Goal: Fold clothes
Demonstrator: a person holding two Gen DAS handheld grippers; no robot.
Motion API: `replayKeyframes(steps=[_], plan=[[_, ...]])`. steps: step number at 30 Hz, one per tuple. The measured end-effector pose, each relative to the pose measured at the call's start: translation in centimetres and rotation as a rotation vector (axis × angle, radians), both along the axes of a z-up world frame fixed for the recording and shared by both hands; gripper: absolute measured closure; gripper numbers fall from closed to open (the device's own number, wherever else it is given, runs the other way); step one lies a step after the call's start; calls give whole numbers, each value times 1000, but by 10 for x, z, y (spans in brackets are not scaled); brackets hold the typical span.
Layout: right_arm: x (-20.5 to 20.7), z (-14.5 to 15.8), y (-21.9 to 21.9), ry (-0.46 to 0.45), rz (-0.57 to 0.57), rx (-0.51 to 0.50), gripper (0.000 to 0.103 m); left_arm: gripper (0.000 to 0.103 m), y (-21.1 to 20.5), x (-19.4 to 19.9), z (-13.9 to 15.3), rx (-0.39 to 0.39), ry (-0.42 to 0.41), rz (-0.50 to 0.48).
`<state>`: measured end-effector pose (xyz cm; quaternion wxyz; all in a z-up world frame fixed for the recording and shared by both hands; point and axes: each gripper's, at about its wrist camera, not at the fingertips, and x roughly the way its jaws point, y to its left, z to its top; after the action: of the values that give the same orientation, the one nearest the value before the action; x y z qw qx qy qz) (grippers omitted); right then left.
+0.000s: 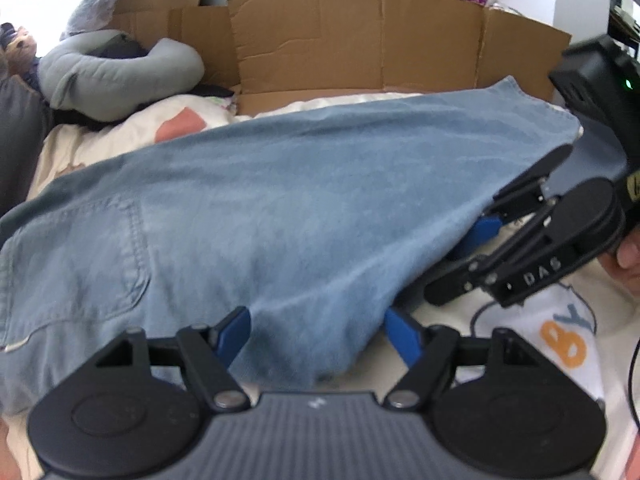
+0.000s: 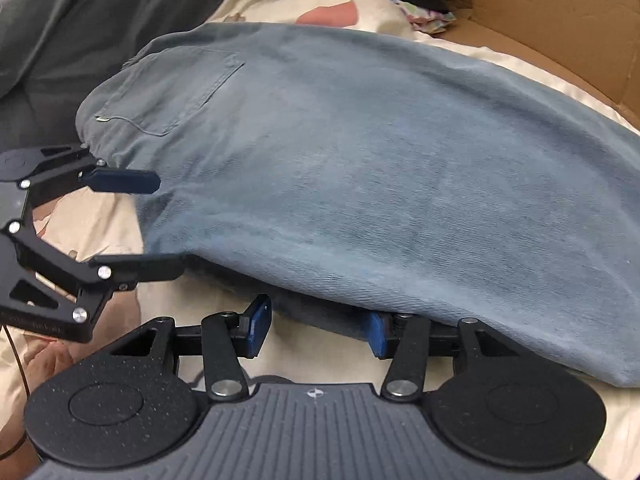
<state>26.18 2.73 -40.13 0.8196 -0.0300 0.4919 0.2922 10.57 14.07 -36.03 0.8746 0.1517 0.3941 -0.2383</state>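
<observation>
Gripping jeans [image 1: 280,208] edge w/ left gripper [image 1: 316,332] fingers, right gripper [image 2: 316,326] fingers too, on bedsheet [image 2: 304,4]

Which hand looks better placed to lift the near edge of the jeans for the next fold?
Left, probably. The near edge of the jeans bunches right between the left tongs, filling their gap. At the right tongs the edge only drapes over one finger, and bedsheet shows in the gap.
</observation>
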Motion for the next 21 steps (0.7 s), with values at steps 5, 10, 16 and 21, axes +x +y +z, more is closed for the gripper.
replayKeyframes(steps=[5,10,16,21], plan=[[2,9,7,0,3,41,52,27,14,-7,0,41,4,27],[9,23,9,-27,-4,78,52,27,22,-8,-5,34,46,70],[13,29,9,-21,-25,88,52,27,21,3,-16,-73,138,132],[9,33,10,-21,-21,86,52,28,24,14,-26,-178,187,220]])
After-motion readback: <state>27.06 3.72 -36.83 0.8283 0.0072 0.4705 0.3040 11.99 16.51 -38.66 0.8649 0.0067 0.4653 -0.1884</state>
